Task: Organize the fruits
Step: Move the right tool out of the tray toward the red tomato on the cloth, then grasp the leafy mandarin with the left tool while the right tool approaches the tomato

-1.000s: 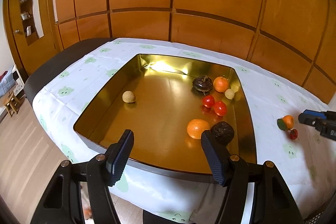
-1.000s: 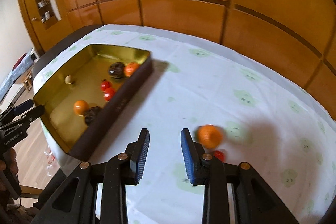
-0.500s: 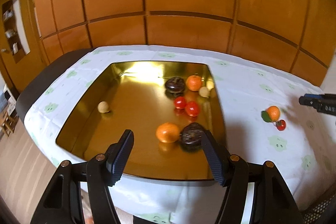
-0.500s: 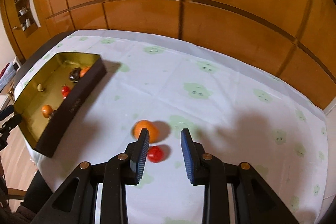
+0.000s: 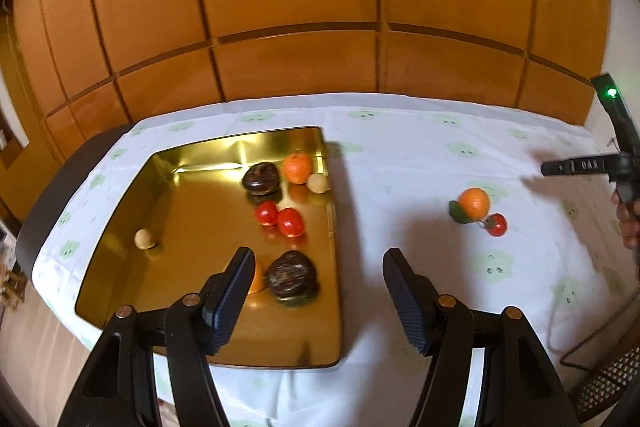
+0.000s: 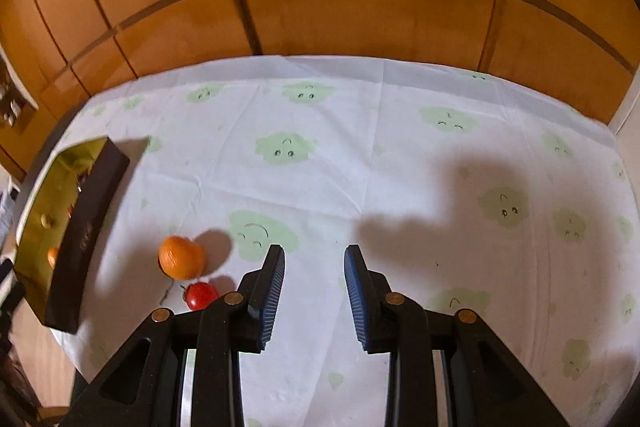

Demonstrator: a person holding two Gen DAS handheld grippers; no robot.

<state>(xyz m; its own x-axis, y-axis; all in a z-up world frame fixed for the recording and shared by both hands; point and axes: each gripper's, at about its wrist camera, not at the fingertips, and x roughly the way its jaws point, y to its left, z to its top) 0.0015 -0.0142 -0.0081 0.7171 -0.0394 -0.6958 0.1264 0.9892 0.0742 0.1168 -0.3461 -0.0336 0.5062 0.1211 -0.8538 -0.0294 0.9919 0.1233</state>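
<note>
Legible text: one item only; white characters, appearing as "0AS" or mirrored/inverted equivalent, on the dark body of the right tool (image 5: pixel 576 165) seen at the right edge of the left wrist view; reading uncertain; faint marking on dark outer wall of tray (image 6: pixel 86 239) in right wrist view, too blurred to read.

Table (image 5: pixel 400 163) in front of me, covered w/ a white cloth (image 6: pixel 360 167) printed w/ pale green smiling blobs. On the cloth, to my left, sits a shallow gold tray (image 5: pixel 180 211) w/ dark outer walls. To its right, well apart from it, an orange (image 5: pixel 474 202) w/ a green leaf lies straight on the cloth, and a small red fruit (image 5: pixel 497 225) sits just beside it, nearer me. Dark table edge shows at far left.
</note>
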